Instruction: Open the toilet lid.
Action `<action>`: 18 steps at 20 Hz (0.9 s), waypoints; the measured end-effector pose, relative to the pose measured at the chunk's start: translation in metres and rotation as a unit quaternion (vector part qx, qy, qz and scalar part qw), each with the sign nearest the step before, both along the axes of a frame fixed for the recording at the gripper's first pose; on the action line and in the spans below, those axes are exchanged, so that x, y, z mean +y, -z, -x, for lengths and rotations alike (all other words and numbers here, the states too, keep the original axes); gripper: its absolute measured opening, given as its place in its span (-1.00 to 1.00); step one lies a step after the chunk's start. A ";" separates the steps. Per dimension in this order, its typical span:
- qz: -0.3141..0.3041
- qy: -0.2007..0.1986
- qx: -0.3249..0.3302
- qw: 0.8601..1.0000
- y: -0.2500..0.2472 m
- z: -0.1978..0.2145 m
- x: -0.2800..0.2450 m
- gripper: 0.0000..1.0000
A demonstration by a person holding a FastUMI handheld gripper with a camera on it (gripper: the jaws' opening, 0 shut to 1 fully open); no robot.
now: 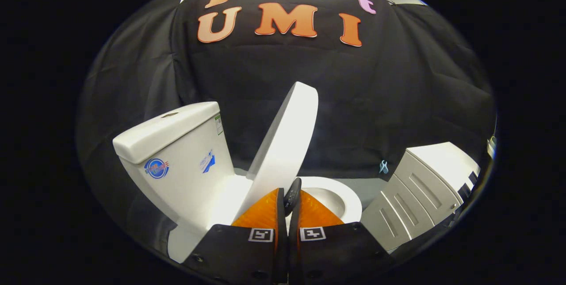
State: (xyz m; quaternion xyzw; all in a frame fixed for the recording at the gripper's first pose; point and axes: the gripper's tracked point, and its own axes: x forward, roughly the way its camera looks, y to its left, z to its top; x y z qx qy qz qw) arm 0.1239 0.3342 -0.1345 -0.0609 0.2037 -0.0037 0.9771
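The white toilet lid (287, 139) stands raised at a steep tilt over the seat (342, 196). It leans toward the tank (177, 152) with a gap left between them. My gripper (289, 203) sits at the lid's lower near edge. Its fingers are pressed close together, and a small dark tab (292, 194) at that edge is pinched between their tips. The open bowl shows just beyond the fingers, to the right of the lid.
A white cabinet (424, 187) with panelled drawers stands close to the right of the toilet. Black cloth forms the booth wall behind the tank and the lid. A strip of grey floor (371, 187) lies between the bowl and the cabinet.
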 end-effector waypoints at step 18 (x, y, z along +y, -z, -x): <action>0.056 -0.052 -0.048 0.996 -0.018 -0.001 0.121 -0.84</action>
